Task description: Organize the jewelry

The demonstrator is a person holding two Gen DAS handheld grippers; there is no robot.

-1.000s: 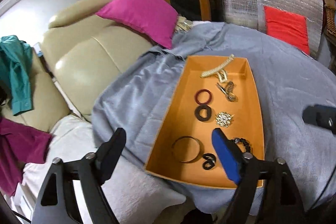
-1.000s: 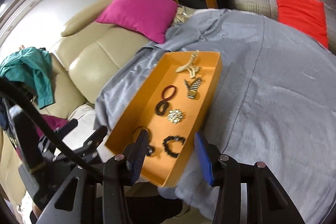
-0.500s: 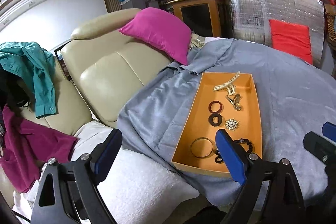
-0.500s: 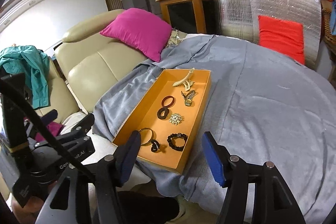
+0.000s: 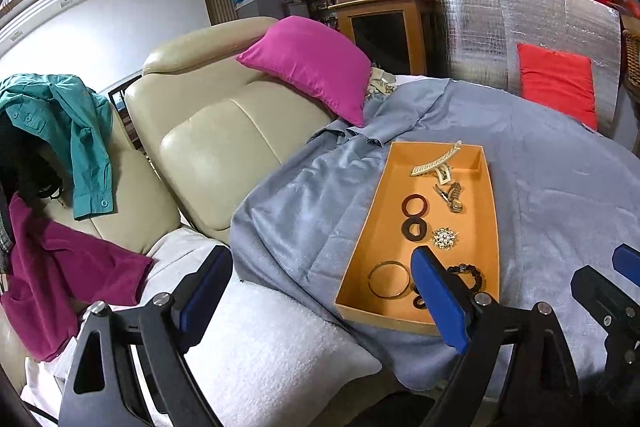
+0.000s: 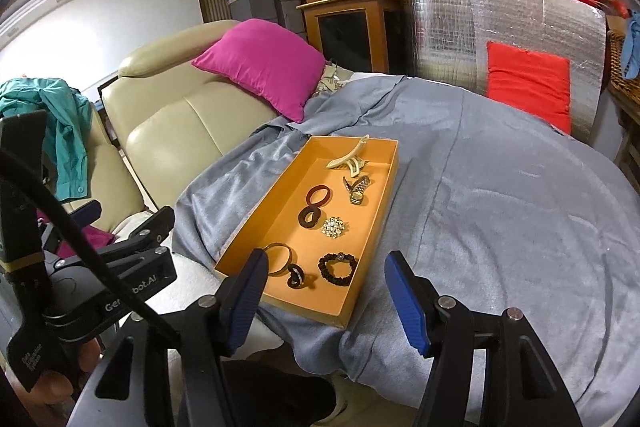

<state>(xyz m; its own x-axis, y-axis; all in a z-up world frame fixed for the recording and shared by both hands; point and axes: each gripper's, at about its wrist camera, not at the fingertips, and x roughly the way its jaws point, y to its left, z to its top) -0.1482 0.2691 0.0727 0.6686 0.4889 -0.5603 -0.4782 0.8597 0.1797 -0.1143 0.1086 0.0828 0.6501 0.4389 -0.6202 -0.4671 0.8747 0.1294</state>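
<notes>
Here, in the left wrist view, the left tool (image 5: 318,293) is hanging spread wide and empty, near the orange tray (image 5: 362,247) lying on the grey-draped surface (image 5: 560,187). In the right wrist view, the right tool (image 6: 326,291) is likewise standing apart, holding nothing, while the tray (image 6: 264,211) is holding a bangle (image 6: 278,259), a beaded bracelet (image 6: 338,268) and what is probably a brooch (image 6: 335,227).

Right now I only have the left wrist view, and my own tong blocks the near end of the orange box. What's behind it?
Observer: A small black loop lies there, next to the gold bangle.
Operator: Is the black bracelet whole?
Observer: Yes, the black bracelet is a closed ring, apart from that loop.
Operator: Right tongs carrying anything?
Observer: No, the right tongs are open and empty.
</notes>
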